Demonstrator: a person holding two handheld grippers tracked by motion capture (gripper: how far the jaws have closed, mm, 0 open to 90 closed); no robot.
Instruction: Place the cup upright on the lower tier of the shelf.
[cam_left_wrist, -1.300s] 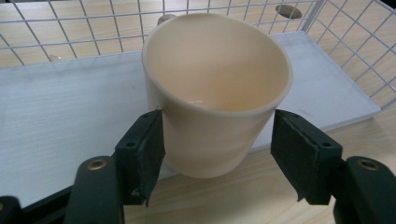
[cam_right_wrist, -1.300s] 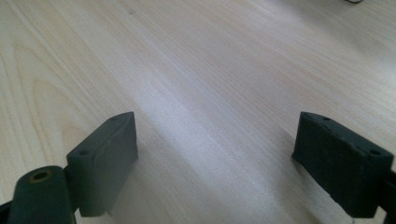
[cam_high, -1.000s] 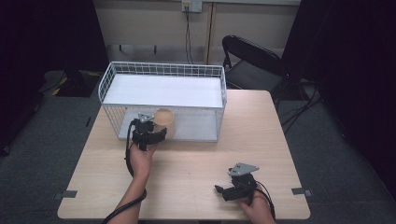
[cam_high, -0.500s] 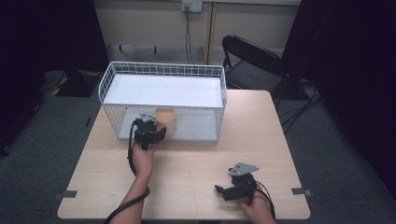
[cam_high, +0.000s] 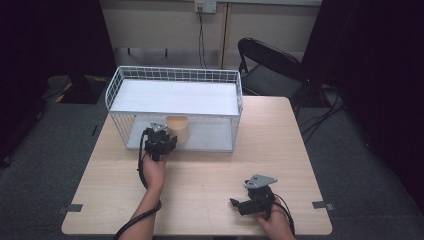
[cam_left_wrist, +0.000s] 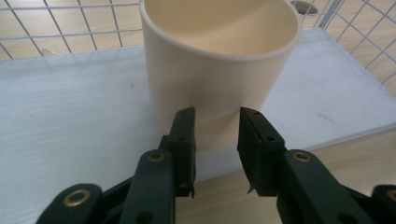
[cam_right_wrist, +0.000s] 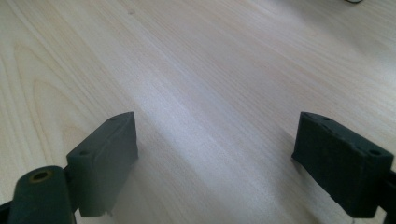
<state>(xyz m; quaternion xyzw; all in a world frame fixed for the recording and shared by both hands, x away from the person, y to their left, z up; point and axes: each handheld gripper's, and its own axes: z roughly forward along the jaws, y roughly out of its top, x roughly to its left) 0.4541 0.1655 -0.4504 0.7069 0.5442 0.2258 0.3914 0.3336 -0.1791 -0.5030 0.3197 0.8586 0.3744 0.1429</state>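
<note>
Cream cup under wire rack, left claw closing, not yet gripping; next, shift to twelve o'clock, then clamp.

Wire basket on wooden table

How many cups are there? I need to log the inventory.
1: the beige cup stands on the white shelf under the wire basket, just ahead of the left gripper.
</note>
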